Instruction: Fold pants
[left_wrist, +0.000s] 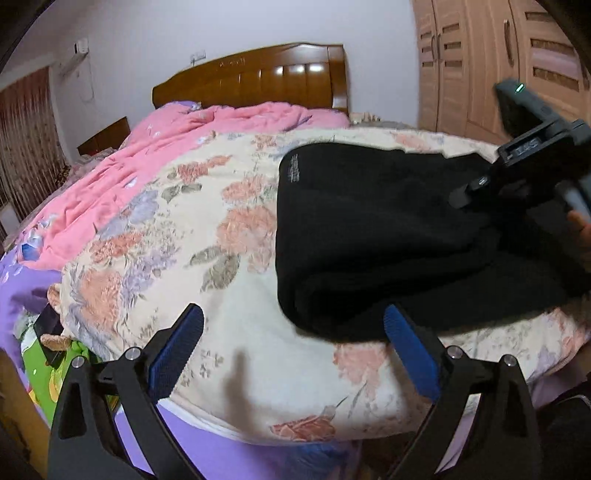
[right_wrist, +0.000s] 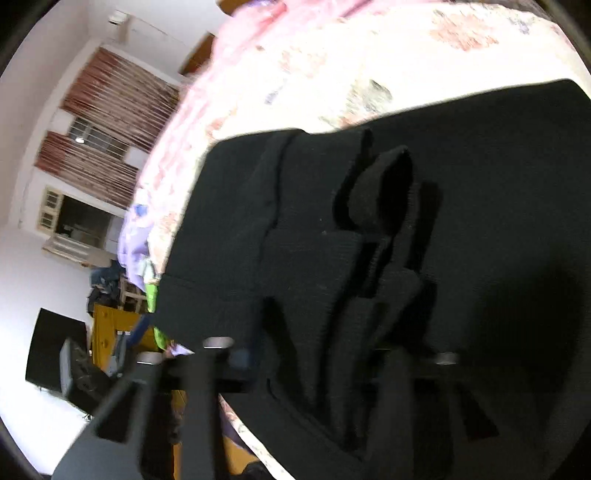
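Note:
The black pants (left_wrist: 373, 236) lie folded over on the floral quilt (left_wrist: 192, 236), their near edge just in front of my left gripper's right pad. My left gripper (left_wrist: 293, 350) is open and empty, its blue pads (left_wrist: 177, 350) wide apart above the quilt's near edge. My right gripper's body (left_wrist: 532, 166) hovers over the pants at the right. In the right wrist view the pants (right_wrist: 461, 221) fill the frame, with bunched folds (right_wrist: 380, 192) between the blurred fingers (right_wrist: 207, 369). The fingertips of my right gripper (right_wrist: 332, 354) are buried in cloth.
A pink blanket (left_wrist: 122, 177) lies at the bed's far left, before a wooden headboard (left_wrist: 258, 77). A wardrobe (left_wrist: 480, 66) stands at the right. Purple bedding (left_wrist: 22, 280) and small objects lie at the bed's left edge. A curtained window (right_wrist: 107, 122) faces the bed.

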